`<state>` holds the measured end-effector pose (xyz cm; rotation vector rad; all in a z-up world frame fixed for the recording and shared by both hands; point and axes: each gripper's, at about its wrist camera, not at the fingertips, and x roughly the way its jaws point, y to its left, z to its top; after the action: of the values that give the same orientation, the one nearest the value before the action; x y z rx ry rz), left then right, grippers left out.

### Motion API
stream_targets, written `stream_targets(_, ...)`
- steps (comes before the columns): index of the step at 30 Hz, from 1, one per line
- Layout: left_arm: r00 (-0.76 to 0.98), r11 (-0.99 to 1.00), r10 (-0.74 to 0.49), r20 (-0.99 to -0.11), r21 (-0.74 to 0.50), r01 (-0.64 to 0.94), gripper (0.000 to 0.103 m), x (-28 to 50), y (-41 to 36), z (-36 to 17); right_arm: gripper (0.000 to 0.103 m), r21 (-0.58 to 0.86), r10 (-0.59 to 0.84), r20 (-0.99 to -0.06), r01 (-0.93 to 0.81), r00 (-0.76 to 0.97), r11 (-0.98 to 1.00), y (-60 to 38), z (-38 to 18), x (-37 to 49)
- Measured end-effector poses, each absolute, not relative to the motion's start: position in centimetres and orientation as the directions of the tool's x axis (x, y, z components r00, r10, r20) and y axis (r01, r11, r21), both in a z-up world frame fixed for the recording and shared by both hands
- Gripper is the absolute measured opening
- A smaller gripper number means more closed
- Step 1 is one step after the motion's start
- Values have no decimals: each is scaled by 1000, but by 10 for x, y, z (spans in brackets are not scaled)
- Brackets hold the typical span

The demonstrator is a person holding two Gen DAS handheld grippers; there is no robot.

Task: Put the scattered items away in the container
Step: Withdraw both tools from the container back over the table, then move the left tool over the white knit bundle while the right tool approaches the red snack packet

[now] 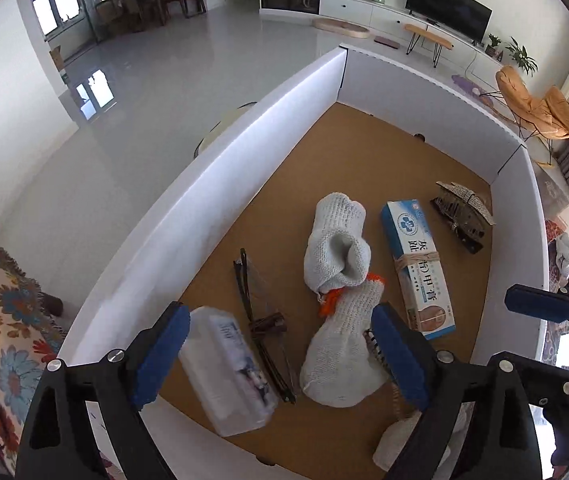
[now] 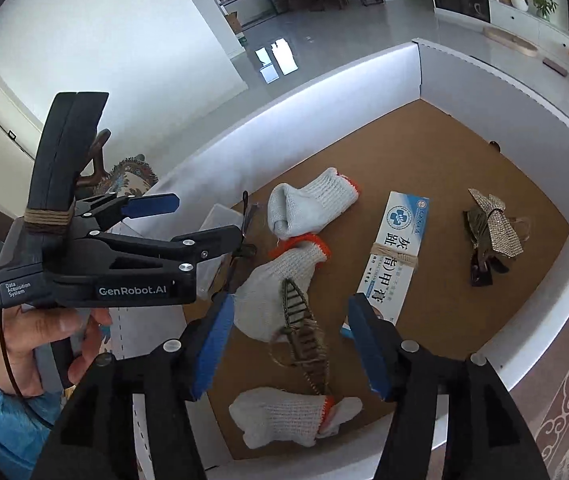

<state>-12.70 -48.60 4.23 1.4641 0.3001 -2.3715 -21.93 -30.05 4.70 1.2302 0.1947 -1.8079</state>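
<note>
A white-walled container [image 1: 244, 152] [image 2: 284, 132] with a cork-brown floor holds several items. These include white knit gloves with orange cuffs [image 1: 336, 248] [image 2: 308, 200], a blue-and-white ointment box [image 1: 416, 264] [image 2: 396, 248], a rhinestone hair clip [image 1: 464, 212] [image 2: 496, 224], dark glasses [image 1: 256, 308] and a clear plastic box [image 1: 228, 372]. My left gripper [image 1: 280, 356] [image 2: 204, 218] hangs open over the box and a glove, gripping nothing. My right gripper [image 2: 290, 344] is open above a dark comb [image 2: 300, 320] that lies on a glove, its pads clear of it.
A floral cushion [image 1: 0, 340] lies outside the container's left wall and a patterned rug [image 2: 564, 400] outside its right wall. A hand in a blue sleeve [image 2: 36, 340] holds the left gripper. Beyond the far wall are a grey tiled floor and distant furniture.
</note>
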Motion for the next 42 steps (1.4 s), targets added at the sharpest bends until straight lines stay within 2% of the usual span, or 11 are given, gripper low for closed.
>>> stream_targets(4,-482,-947,-175,-858,13,320,93,-127,-443,70,60,313,-620,-762,733,-186,-604,-259,75,-217)
stream_targets(8,-557,-978,-147,-817,34,208,93,-128,-372,95,60,261,-592,-746,685,-304,-680,-196,81,-210)
stream_targets(15,-638,-997,-74,-766,79,20,100,-128,-225,102,60,196,-477,-767,552,-429,-811,-50,47,-182)
stream_targets(22,-629,-991,11,-777,77,-112,100,-132,-117,81,60,188,-354,-782,348,-512,-919,95,9,-155)
stream_targets(28,-621,-982,5,-784,112,-150,100,-139,-74,68,60,177,-265,-805,211,-531,-961,169,-23,-139)
stream_targets(33,-607,-978,-27,-794,147,-149,100,-146,-62,56,60,151,-215,-808,159,-549,-976,190,-40,-127)
stream_targets(37,-586,-980,-25,-810,136,-146,100,-154,-59,39,60,116,-175,-801,138,-573,-984,192,-48,-120)
stream_targets(42,-497,-988,18,-868,62,-143,100,-167,-61,-10,60,79,-133,-787,116,-603,-990,192,-50,-117)
